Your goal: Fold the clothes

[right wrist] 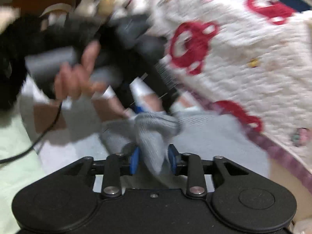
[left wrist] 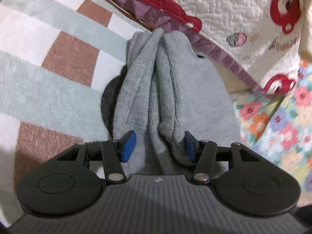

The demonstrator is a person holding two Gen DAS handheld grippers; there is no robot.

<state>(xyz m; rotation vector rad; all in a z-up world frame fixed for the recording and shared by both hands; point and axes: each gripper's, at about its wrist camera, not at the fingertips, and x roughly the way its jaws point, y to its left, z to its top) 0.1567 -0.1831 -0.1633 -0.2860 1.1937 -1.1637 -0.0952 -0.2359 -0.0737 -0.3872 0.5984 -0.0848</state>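
A bundle of light grey socks (left wrist: 148,89) lies lengthwise on a pale fleece blanket (left wrist: 204,105). Its near end runs between the blue pads of my left gripper (left wrist: 159,146). The jaws stand apart and do not squeeze the knit. A dark grey piece of cloth (left wrist: 109,101) shows under the bundle's left side. In the blurred right wrist view, the other end of the grey socks (right wrist: 156,122) tapers down between the pads of my right gripper (right wrist: 154,159), with thin gaps on both sides. A person's hand (right wrist: 78,78) holds the left gripper's handle across from it.
A white quilt (left wrist: 214,5) with red patterns and a purple border (left wrist: 224,56) hangs over the far side. A checked brown, white and pale green rug (left wrist: 48,58) lies to the left, floral fabric (left wrist: 276,128) to the right. A black cable (right wrist: 44,130) trails from the hand.
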